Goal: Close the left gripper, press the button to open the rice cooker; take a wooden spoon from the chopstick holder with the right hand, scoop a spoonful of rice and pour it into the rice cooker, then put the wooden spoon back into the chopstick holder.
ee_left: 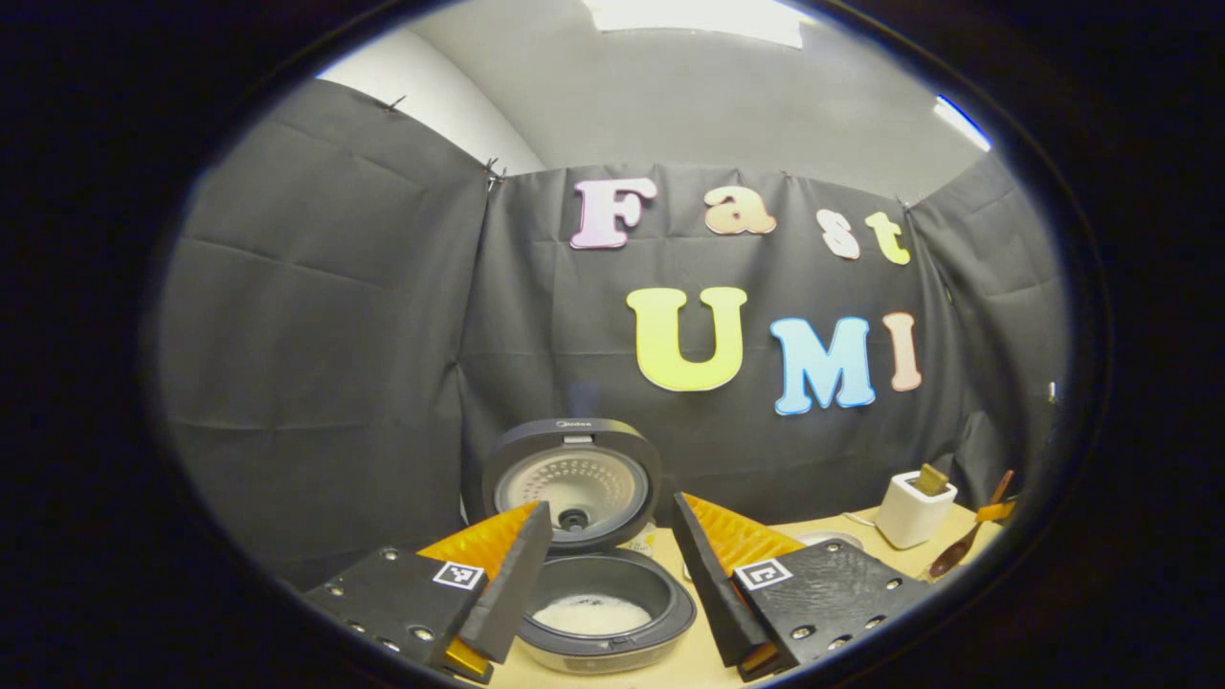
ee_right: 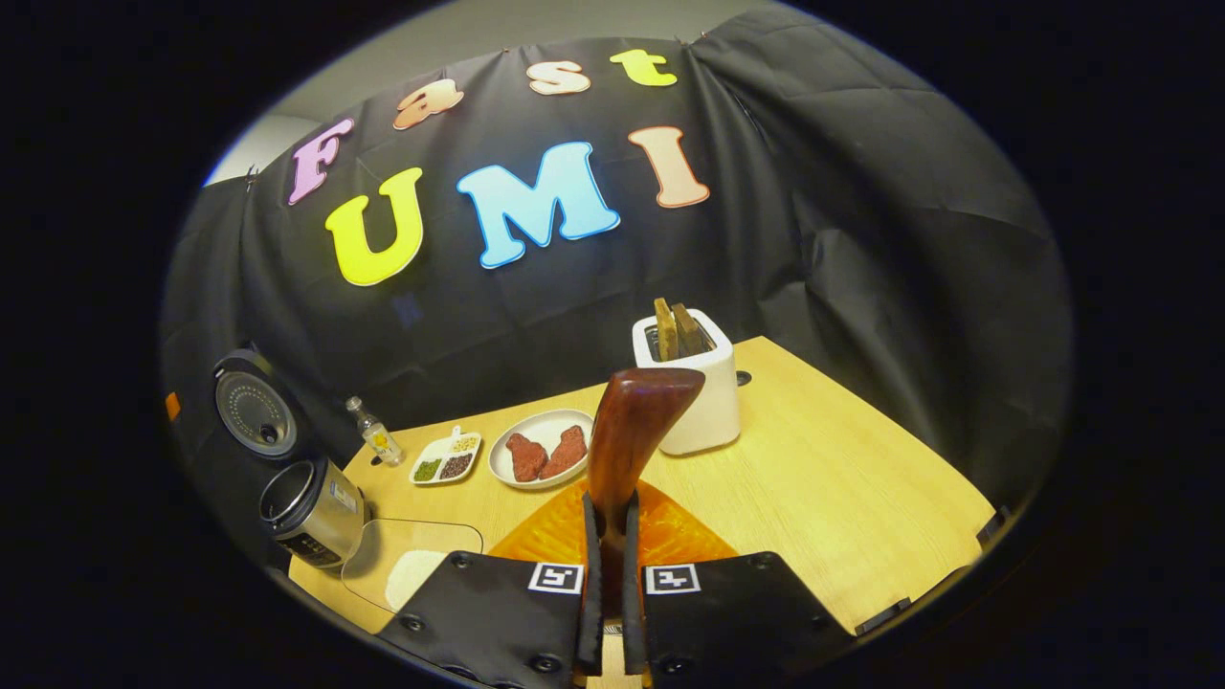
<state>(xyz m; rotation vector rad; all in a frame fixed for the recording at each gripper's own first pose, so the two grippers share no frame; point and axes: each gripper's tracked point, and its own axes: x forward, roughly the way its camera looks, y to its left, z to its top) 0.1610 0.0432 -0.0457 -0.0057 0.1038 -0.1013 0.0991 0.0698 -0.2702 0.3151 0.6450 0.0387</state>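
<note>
The right gripper (ee_right: 610, 536) is clenched on the dark reddish-brown wooden spoon (ee_right: 627, 435), both fingers pressing its handle, which rises between them toward twelve o'clock in the right gripper view. The left gripper (ee_left: 608, 574) is released, its jaws spread wide, hanging just above the open dark grey rice cooker (ee_left: 598, 608), whose inner pot holds a shallow white layer of rice and whose round perforated lid (ee_left: 571, 483) stands upright behind it.

In the right gripper view the cooker sits far off at nine o'clock, the clear glass dish with a pile of white rice (ee_right: 412, 572) at about eight o'clock, and the white square chopstick holder (ee_right: 691, 388) with two wooden handles in it just past the spoon, at one o'clock on the pale wooden table (ee_right: 842, 498).

The main risks, as I judge them:
- The grip is narrow on a smooth, curved handle; the spoon could pivot in the jaws when pushed into rice and tip its load.
- The glass dish is light and shallow; a sideways scoop could shove it toward the table edge.
- Carrying across, grains could spill beside the cooker, or the spoon could clip the raised lid or the left gripper hovering there.
- The white oval plate with two reddish-brown pieces (ee_right: 541, 457) lies near the path.
</note>
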